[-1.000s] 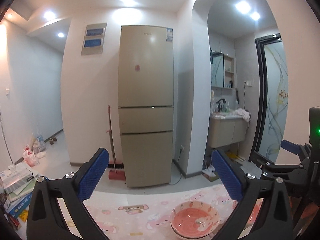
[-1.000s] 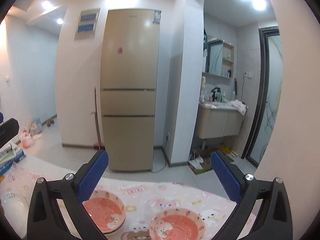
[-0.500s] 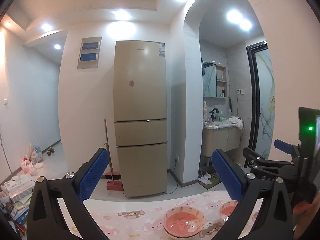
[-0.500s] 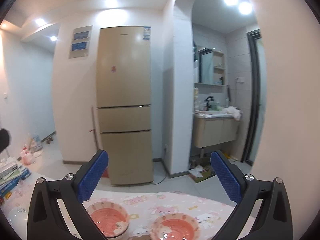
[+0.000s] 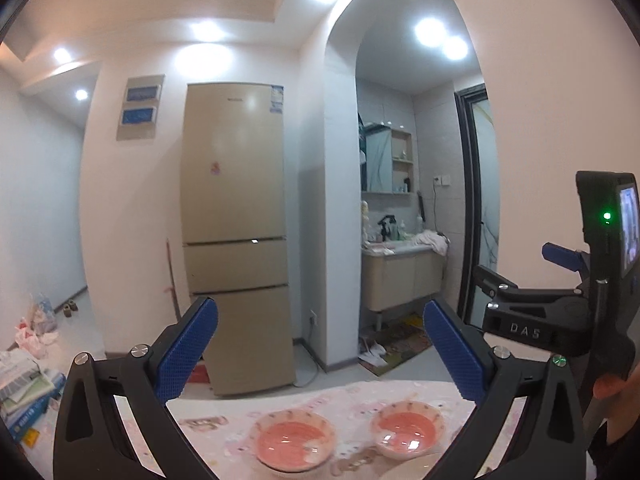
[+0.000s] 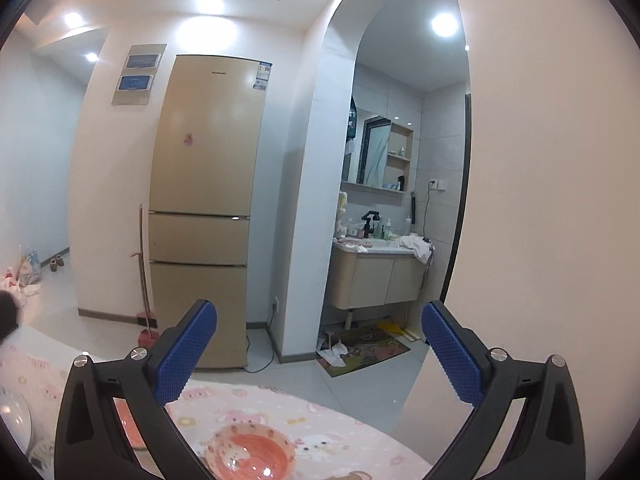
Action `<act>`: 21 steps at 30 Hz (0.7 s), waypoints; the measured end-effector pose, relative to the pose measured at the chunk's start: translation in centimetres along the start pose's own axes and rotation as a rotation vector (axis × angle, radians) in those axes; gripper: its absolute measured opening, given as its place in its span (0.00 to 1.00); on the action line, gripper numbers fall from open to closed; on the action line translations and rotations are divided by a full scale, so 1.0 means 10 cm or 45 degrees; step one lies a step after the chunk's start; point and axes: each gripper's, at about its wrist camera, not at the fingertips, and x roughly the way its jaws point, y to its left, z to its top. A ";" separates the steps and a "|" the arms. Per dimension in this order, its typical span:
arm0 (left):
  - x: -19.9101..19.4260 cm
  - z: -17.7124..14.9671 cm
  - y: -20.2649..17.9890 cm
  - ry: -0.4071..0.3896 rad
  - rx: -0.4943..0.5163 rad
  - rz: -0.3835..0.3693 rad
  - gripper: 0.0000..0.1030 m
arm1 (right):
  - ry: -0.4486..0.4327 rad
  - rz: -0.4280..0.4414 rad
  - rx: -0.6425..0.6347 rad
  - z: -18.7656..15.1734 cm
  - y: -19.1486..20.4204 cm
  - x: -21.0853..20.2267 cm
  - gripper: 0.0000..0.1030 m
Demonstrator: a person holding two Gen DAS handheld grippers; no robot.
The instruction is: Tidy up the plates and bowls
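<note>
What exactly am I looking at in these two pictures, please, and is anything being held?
Each picture comes from a fisheye camera fixed on a hand-held gripper, looking forward between its two blue-padded jaws. The left gripper and the right gripper both stand wide open and hold nothing. The left view also catches the right gripper's body from the side, with a bit of the hand holding it. Below lies a table under a pink cartoon-print tablecloth with two pink bowls side by side, one on the left and one on the right. Behind stand a beige fridge and a washbasin alcove.
</note>
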 end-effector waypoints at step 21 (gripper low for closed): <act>0.96 -0.56 -0.89 0.369 0.058 -0.028 1.00 | 0.492 0.286 0.398 -1.08 -0.93 1.28 1.00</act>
